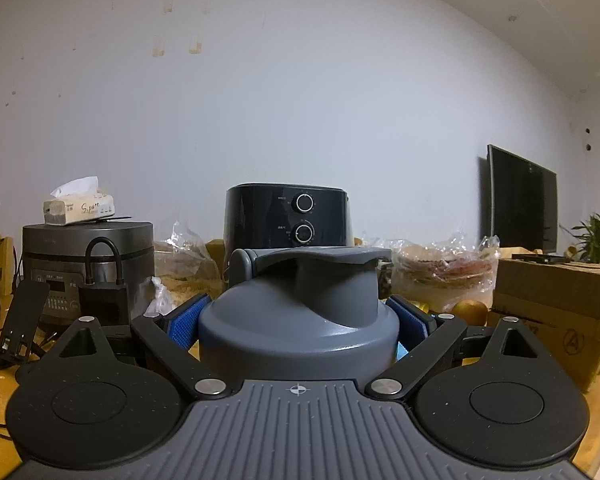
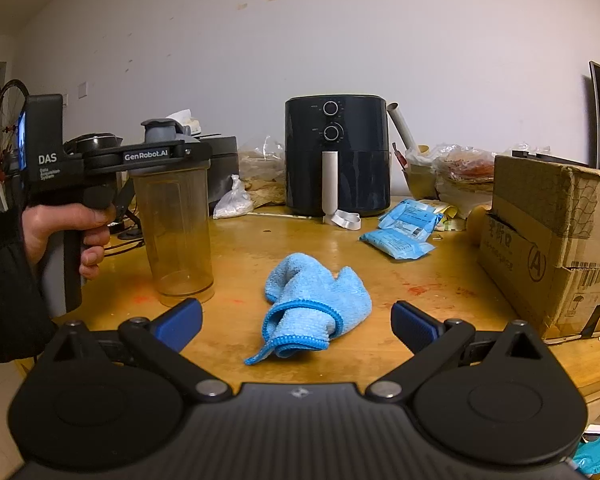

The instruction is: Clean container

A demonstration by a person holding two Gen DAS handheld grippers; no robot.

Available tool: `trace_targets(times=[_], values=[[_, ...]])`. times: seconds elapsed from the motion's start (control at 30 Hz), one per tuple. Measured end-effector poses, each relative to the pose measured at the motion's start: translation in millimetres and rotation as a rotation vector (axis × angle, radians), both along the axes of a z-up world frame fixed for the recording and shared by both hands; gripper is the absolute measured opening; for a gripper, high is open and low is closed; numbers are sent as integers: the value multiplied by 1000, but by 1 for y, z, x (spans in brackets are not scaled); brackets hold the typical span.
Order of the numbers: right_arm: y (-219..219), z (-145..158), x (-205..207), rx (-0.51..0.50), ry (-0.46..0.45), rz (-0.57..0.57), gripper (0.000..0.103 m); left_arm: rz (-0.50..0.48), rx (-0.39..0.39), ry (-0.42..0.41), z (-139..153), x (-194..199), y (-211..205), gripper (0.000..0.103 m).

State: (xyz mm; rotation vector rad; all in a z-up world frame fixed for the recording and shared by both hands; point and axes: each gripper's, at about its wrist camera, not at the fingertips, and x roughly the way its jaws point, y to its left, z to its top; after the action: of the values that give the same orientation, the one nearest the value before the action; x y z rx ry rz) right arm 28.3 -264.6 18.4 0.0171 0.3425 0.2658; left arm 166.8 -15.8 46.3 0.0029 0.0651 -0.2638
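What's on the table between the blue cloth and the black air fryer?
Only bare wooden table lies between the blue cloth and the air fryer, as the right wrist view shows.

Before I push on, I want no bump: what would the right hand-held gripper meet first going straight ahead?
Probably the blue cloth on the table, lying between the open right hand-held gripper fingers; depth is uncertain.

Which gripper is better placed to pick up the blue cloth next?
Right. The right gripper is open with the cloth between its fingers, while the left gripper is clamped on the shaker bottle.
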Motion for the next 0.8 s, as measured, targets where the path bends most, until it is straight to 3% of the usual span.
trace_targets(times=[0.8], values=[[1, -2, 1, -6, 8, -2, 103, 9, 9, -2, 1, 3, 1, 97]])
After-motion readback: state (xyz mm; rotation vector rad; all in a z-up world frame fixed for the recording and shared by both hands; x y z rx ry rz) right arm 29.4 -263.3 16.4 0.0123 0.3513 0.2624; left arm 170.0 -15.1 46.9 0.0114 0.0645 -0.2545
